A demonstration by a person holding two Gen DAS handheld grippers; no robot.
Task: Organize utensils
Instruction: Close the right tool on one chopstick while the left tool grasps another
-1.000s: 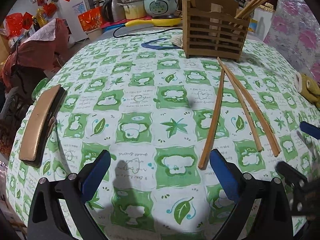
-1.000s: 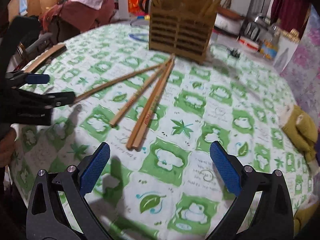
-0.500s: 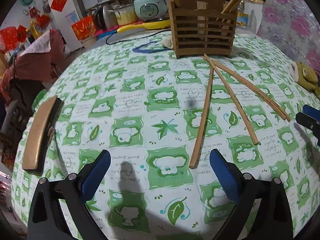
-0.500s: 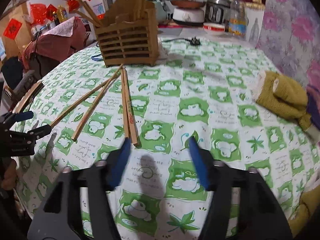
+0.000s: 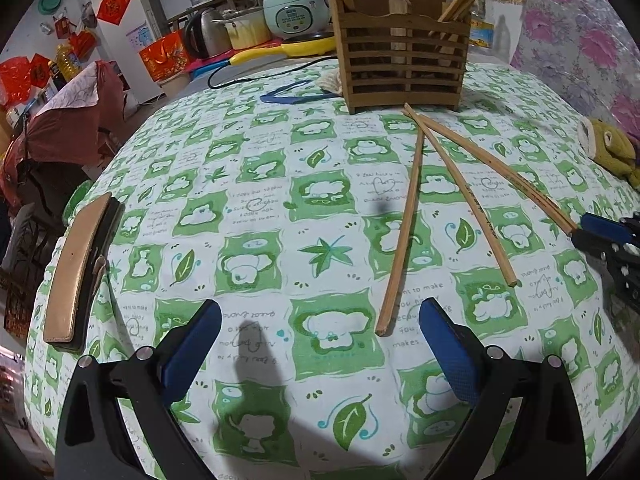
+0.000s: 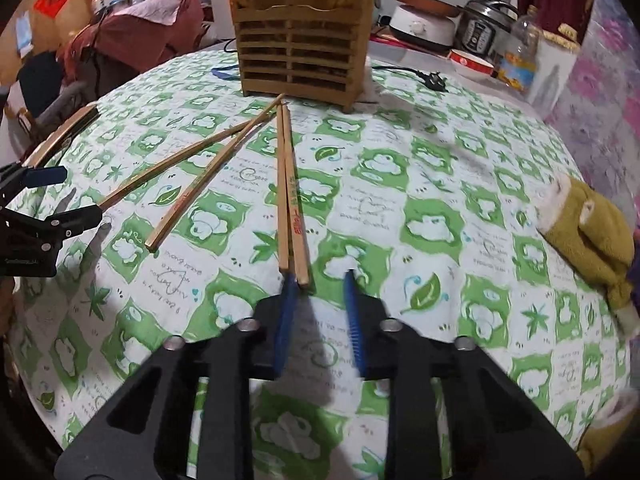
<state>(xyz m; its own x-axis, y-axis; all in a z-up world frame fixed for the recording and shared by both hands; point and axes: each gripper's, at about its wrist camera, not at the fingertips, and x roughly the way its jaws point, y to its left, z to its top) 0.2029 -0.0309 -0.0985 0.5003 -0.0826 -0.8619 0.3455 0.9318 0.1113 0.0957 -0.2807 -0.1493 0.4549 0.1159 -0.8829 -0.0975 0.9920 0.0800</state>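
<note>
Several wooden chopsticks lie on the green-patterned tablecloth (image 5: 256, 248), fanning out from a slatted wooden utensil holder (image 5: 404, 68) that has more chopsticks standing in it. In the right wrist view the holder (image 6: 300, 68) is at the back and a pair of chopsticks (image 6: 291, 200) ends just before my right gripper (image 6: 318, 280). Its jaws are partly closed with a narrow gap and hold nothing. My left gripper (image 5: 320, 316) is wide open and empty, with one chopstick's end (image 5: 384, 320) near its right finger.
A tan and black flat object (image 5: 76, 268) lies at the table's left edge. An olive glove (image 6: 588, 236) lies at the right. A blue band (image 5: 292, 96), a cable with a plug (image 6: 432, 78), a rice cooker (image 5: 292, 12) and pots sit behind the holder.
My right gripper's jaws have narrowed from wide open to a small gap, and it has swung round to line up with the paired chopsticks. My left gripper has shifted slightly and stays open.
</note>
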